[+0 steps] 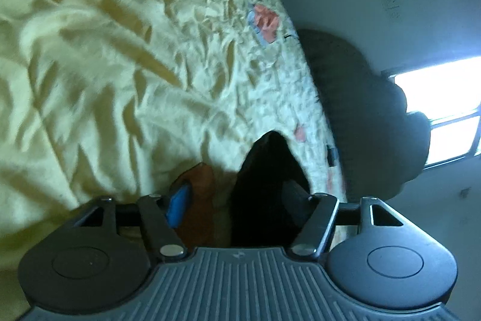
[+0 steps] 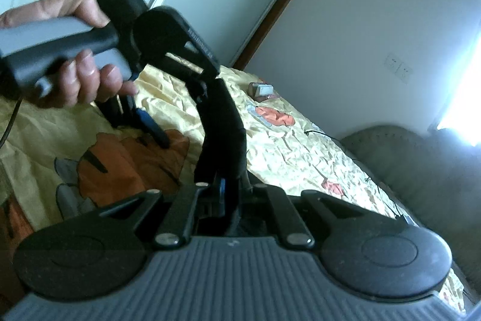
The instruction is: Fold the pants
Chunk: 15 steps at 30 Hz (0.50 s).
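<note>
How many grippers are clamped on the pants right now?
1. The right gripper is shut on the black pants; the left gripper has open jaws around the fabric.

Black pants [image 2: 222, 134] shapeless, lower end hidden behind right claw [image 2: 231, 197]; hand [image 2: 75, 50] blurred.

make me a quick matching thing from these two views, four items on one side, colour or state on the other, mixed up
Items:
1. left tool
2. right tool
3. bedspread
4. pants

Descriptions:
A. black, draped up between the two tools
B. yellow with orange patches
C. fingers spread apart
D. clamped shut on dark cloth

Pairs: 1-C, 2-D, 3-B, 4-A
</note>
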{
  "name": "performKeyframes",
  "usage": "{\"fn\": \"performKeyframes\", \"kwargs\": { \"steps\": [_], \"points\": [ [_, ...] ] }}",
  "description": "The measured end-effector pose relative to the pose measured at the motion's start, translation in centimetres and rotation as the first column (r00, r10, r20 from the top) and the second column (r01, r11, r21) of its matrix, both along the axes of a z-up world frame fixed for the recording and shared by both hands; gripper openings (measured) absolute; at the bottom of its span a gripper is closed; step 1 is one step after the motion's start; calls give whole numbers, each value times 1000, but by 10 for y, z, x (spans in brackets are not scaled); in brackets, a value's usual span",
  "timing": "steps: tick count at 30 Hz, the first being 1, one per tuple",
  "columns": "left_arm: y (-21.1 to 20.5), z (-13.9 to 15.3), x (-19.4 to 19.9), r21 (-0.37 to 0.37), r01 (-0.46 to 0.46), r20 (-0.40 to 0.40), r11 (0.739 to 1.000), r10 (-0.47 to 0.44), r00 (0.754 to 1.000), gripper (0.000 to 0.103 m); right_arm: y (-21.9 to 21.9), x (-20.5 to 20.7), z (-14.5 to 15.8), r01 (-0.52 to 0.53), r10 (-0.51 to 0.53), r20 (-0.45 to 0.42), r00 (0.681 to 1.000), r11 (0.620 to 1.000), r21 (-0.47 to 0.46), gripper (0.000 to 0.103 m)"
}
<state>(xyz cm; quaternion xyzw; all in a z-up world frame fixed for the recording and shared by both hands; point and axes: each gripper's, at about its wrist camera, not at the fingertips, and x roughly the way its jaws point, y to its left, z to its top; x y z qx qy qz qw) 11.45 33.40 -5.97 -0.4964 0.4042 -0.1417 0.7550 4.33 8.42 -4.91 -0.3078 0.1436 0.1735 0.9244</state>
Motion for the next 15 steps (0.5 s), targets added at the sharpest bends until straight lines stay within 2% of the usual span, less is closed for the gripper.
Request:
{"fn": "performKeyframes", "kwargs": {
  "steps": [2, 3, 6, 10, 15],
  "points": [
    [3, -1, 2, -58, -3, 9, 998, 4, 1000, 75, -1, 1, -1, 4, -4, -5, 1000, 1000, 2, 7],
    [2, -1, 4, -61, 3, 5, 998, -3, 1000, 75, -1, 1, -2, 4, -4, -9, 1000, 1000, 4, 7],
    [-10, -1, 14, -29, 35, -6, 999, -35, 999, 75, 2, 0, -4, -8, 8, -8, 1000, 1000, -3, 7],
    [-24, -2, 28, -35, 64, -27, 997, -65, 998, 75, 5, -3, -7, -20, 20, -11, 1000, 1000, -16, 7],
    [-37, 9, 40, 47, 111, -24, 993, -110, 994, 75, 11, -14, -18, -51, 52, 6, 999, 996, -79, 7]
  ]
}}
